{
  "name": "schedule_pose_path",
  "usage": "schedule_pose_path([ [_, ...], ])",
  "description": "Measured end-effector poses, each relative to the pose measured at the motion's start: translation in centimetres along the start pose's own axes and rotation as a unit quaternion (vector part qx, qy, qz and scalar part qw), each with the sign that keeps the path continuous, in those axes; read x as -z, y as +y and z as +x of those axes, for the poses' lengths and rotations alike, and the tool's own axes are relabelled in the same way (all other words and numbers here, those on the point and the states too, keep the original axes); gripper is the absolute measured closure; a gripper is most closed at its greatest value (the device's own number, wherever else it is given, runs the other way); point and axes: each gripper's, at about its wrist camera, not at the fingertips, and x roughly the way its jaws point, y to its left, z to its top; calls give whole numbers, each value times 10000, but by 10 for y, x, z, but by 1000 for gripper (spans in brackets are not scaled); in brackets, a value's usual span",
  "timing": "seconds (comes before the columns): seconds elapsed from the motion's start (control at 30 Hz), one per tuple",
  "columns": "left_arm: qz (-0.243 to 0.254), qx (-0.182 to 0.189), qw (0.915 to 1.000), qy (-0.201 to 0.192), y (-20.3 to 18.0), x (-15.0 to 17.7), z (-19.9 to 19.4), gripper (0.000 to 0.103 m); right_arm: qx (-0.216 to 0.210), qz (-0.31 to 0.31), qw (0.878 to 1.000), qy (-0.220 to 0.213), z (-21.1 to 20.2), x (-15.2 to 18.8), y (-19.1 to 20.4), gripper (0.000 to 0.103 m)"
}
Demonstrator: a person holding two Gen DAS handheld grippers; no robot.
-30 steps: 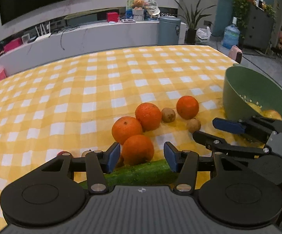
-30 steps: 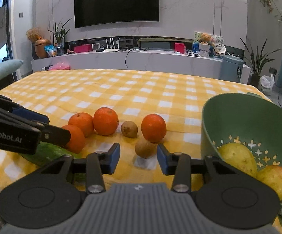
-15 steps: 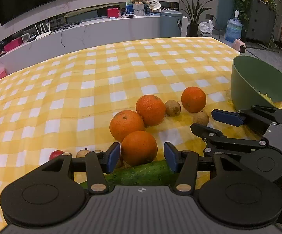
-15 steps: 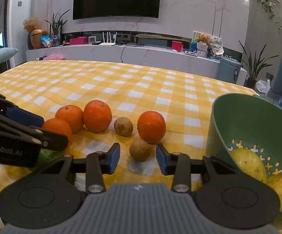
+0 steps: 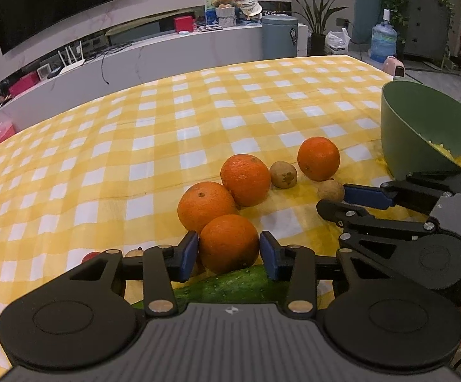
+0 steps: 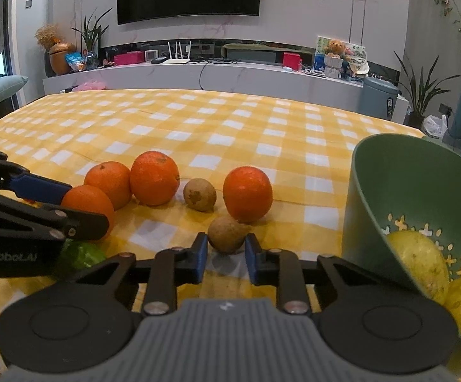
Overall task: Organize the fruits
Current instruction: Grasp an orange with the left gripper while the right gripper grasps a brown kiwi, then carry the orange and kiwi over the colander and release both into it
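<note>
Closing on the nearest round orange fruit (image 5: 229,243), the left tongs (image 5: 228,256) bracket it on the yellow-checked surface (image 5: 166,133); the right tongs (image 6: 223,256) are clenched on a small brown kiwi (image 6: 227,234), presumably destined for the green perforated bowl (image 6: 399,184).
</note>
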Motion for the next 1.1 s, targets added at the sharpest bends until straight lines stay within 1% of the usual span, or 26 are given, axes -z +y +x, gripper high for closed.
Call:
schedule_pose_path([
  [0.17,-162,-21,9999,37,1,-4,-3,56,-76,-14,10000,-6,-4,-2,1,82],
  [0.27,-114,13,9999,-6,-1,-8,-12,56,-161,-49,9998,-67,-12,-6,3,82],
  [0.33,-96,32,9999,-69,-1,-11,-20,56,-232,-100,9995,-168,-18,-9,6,82],
  [0.47,-220,46,9996,-172,4,-19,-36,56,-314,-181,9988,-336,-32,-16,10,82],
  [0.67,-384,105,9985,-385,2,-34,-58,56,-265,-97,9981,-550,-57,-34,1,82],
  [0.77,-453,216,9975,-503,-2,-45,-67,56,-120,-181,9970,-748,-73,-45,-7,82],
  [0.83,-483,313,9967,-581,-7,-54,-71,57,-60,-170,9966,-798,-82,-52,-16,82],
  [0.97,-465,424,9955,-704,-20,-68,-74,56,56,30,9967,-811,-100,-62,-42,82],
  [1.1,-354,569,9947,-779,-38,-83,-69,56,327,188,9962,-784,-113,-66,-74,82],
])
